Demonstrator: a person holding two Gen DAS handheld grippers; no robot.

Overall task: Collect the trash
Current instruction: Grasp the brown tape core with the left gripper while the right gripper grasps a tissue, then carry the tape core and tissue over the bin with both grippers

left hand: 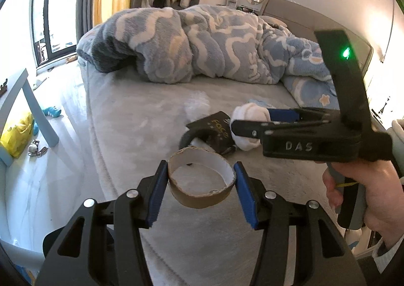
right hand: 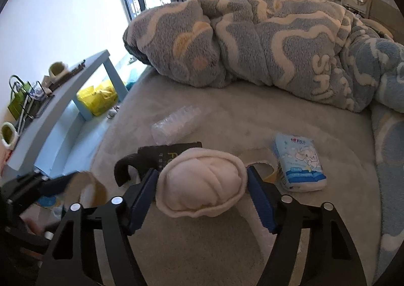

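**Both grippers loaded, rest of the trash still on the bed**

Your left gripper (left hand: pixel 200 186) is about half open and clamped on the cardboard ring (left hand: pixel 202 180); both blue pads press its sides, and the ring looks lifted off the bed (left hand: pixel 131 119). Your right gripper (right hand: pixel 202 191) is also about half open, with its pads against the rolled white sock bundle (right hand: pixel 202 185). I'd call that a grip, but whether the bundle is off the sheet I can't tell.

Relative to the sock bundle:
- black packet (right hand: pixel 166 153) just behind it, partly hidden
- clear plastic bottle (right hand: pixel 176 123) further behind, toward the duvet (right hand: pixel 265 41)
- tissue pack (right hand: pixel 299 166) just to the right
- second cardboard scrap (right hand: pixel 260 159) between bundle and tissue pack, touching the right finger's side

Risks from here, my read:
- The ring is thin card. More squeeze will buckle it and it'll pop out; less, and it slides down the pads.
- The sock is soft and rounded. The pads sit on its bulge, so it could squirt forward when you lift or swing.
- The grippers are close together. In the left wrist view the right one sits right over the packet, so crossing paths could knock the ring loose.
- The sock may not be trash; check before binning.
- No bin visible in either view, so you're carrying blind.
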